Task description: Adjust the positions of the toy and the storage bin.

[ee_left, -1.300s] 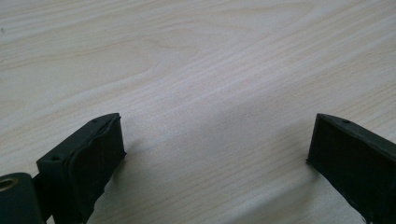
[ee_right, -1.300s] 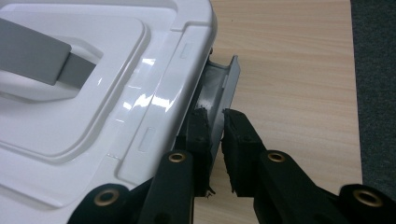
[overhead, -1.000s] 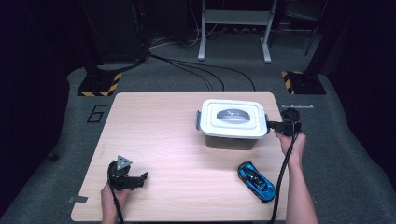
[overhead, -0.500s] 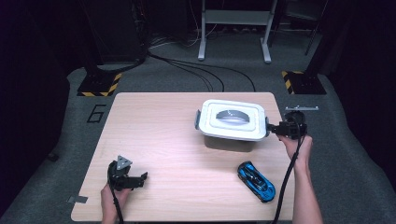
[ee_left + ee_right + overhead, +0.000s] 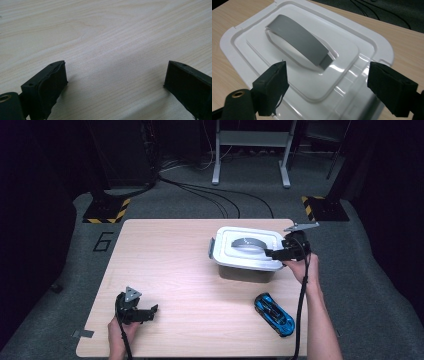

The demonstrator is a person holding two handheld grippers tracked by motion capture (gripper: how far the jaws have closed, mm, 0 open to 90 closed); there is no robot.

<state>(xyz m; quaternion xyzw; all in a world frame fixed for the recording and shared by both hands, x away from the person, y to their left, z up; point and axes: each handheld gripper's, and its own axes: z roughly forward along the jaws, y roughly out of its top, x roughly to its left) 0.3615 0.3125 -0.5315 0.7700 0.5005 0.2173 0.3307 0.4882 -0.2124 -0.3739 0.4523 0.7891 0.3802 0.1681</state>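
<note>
A white lidded box (image 5: pixel 247 251) with a grey handle (image 5: pixel 248 241) stands on the right half of the wooden table (image 5: pixel 170 265). My right gripper (image 5: pixel 273 254) hovers at the box's right end, pointing left over the lid. Its jaws have just been opening and stand apart, pressing on nothing. In the right gripper view the lid (image 5: pixel 312 82) and grey handle (image 5: pixel 297 37) lie just beyond the open right gripper (image 5: pixel 325 75). A blue toy car (image 5: pixel 274 314) lies near the front right edge. My left gripper (image 5: pixel 150 312) rests open at the front left; in its own view, the left gripper (image 5: pixel 115 72) spans bare wood.
A grey latch (image 5: pixel 211 247) sticks out at the box's left end. Beyond the table are dark floor, cables (image 5: pixel 210 195), a metal stand (image 5: pixel 250 150) and striped floor blocks (image 5: pixel 107 210). A "6" mark (image 5: pixel 102 241) lies left of the table.
The right gripper has lifted from the box's right end, shifted left over the lid's edge, and its jaws have opened. The left gripper has stayed put.
</note>
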